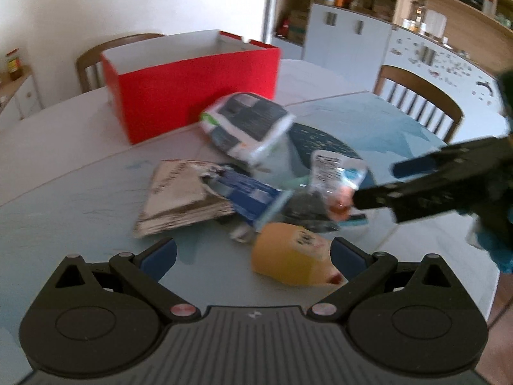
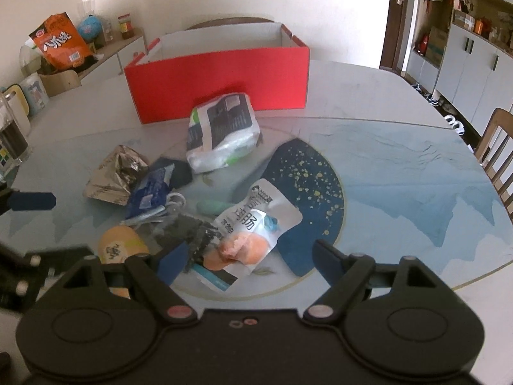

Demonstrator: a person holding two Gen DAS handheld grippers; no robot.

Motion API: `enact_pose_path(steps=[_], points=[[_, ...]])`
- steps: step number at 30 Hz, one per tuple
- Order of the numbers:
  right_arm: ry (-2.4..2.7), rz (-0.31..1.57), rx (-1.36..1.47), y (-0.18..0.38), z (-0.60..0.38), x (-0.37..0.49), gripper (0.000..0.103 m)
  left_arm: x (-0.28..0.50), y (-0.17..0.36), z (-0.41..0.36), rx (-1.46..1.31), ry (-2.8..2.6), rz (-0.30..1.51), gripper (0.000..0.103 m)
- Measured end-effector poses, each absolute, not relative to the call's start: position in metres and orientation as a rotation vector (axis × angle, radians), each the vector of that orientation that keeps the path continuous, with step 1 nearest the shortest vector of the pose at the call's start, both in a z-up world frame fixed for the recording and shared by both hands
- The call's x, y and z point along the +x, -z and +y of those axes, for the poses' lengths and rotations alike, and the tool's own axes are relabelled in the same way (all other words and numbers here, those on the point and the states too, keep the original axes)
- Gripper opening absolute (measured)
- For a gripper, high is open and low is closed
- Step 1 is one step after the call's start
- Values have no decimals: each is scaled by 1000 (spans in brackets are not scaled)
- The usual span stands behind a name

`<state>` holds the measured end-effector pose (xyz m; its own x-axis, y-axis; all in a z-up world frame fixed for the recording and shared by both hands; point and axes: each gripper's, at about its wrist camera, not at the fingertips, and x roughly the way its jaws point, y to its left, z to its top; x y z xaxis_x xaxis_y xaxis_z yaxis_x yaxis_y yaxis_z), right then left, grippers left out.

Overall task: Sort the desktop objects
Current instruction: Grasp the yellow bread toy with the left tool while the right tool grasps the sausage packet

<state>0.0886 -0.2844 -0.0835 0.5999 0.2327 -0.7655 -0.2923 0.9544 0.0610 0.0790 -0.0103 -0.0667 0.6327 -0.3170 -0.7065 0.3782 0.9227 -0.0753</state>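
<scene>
A red box (image 2: 218, 80), open at the top with a white inside, stands at the far side of the bench (image 2: 400, 166), and nothing of its floor can be seen from here. In front of it lies a loose heap of things. Nearest the box is a white and dark plastic packet (image 2: 221, 131), puffed up and tilted. To its left sits a crumpled silvery-brown bag (image 2: 112, 176), with a blue packet (image 2: 150, 189) leaning against it. Toward the near edge lies a white snack pouch (image 2: 253, 227) with printed characters and an orange patch at its lower end, resting partly on the dark blue, gold-flecked round of the bench's picture. A small green object (image 2: 211, 207) lies just beside the pouch's upper left. A black mesh-like thing (image 2: 192, 231) is between the pouch and a yellow-orange cup (image 2: 120, 245) lying on its side.

The right gripper (image 2: 247, 263) hangs over the snack pouch, its jaws spread wide to either side of the pouch's lower end, with nothing pinched. The left gripper (image 1: 253, 256) is also spread, low over the bench, with the yellow-orange cup (image 1: 291, 261) lying just inside its right-hand finger; whether that finger touches the cup I cannot tell.

Around the bench stand wooden chairs (image 1: 420, 99).
</scene>
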Motion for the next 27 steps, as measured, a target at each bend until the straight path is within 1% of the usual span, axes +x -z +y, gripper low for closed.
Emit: enact_pose_path(steps=[5,12,15,17,18,19,22,23,24,25,26,27], points=[[-307,893,-84,95,-286,99,82,72,73,-29,132,458,760,102],[-306,906,-67,106,-291,114,79,78,83,-42,149,469,767,102],[-306,905,-75,110,-289,121,76,80,87,-45,157,468,771,99],[-307,912,-62,113,-288,127,72,81,90,-46,159,464,777,99],[-311,915,-55,114,-288,129,71,82,91,-46,161,463,781,96],[-314,917,-49,115,-288,131,69,83,93,-46,163,463,786,90],[-326,919,-42,117,-286,134,62,83,95,-46,161,465,791,89],[-330,920,-44,117,-286,134,60,83,95,-46,165,468,787,88],[-332,921,-45,117,-285,134,59,83,95,-47,169,477,785,84],[-335,925,-42,118,-285,135,53,82,95,-47,174,487,784,79],[-336,931,-39,118,-285,135,47,82,95,-49,179,494,782,78],[-337,937,-36,119,-285,136,47,82,95,-50,186,493,779,78]])
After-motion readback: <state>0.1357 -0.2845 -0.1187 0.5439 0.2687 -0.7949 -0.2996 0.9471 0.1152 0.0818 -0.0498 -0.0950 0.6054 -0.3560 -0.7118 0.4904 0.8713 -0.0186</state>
